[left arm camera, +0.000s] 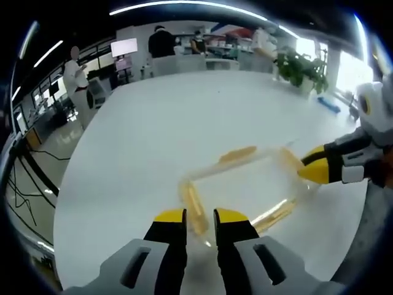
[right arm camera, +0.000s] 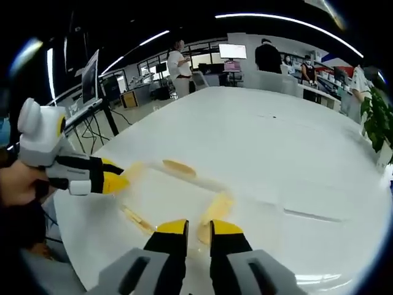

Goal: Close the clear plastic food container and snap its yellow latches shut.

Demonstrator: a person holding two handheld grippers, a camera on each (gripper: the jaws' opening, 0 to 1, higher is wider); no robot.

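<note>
Container (left arm camera: 245, 184) is sitting on the big white table (left arm camera: 184, 117), clear plastic with its lid lying flat across the top and yellow latches around the edges. In the left gripper view, the left gripper (left arm camera: 199, 216) is hanging right at the near short end, its yellow-tipped jaws only a narrow gap apart with one yellow latch (left arm camera: 193, 206) lying in line with that gap. I honestly can't tell if the jaws are actually pinching the latch or just sitting above it. Another latch (left arm camera: 238, 154) is running along the far long side, and a third one (left arm camera: 274, 212) is lying along the near long side.

Over on the right of that view, the right gripper (left arm camera: 312, 167) is coming in with its yellow tips pressed together and touching the far short end of the box.

In the right gripper view, the jaws are sitting close together with a slim gap, right over a yellow latch (right arm camera: 215, 212) at that end; again, can't say if it's gripping. The left gripper (right arm camera: 116, 180) is poking in from the left, held in a hand (right arm camera: 18, 184), tips at the opposite end.

People (left arm camera: 161, 42) are standing around at desks in the background, and a potted plant (left arm camera: 301, 69) is sitting at the table's far corner.
</note>
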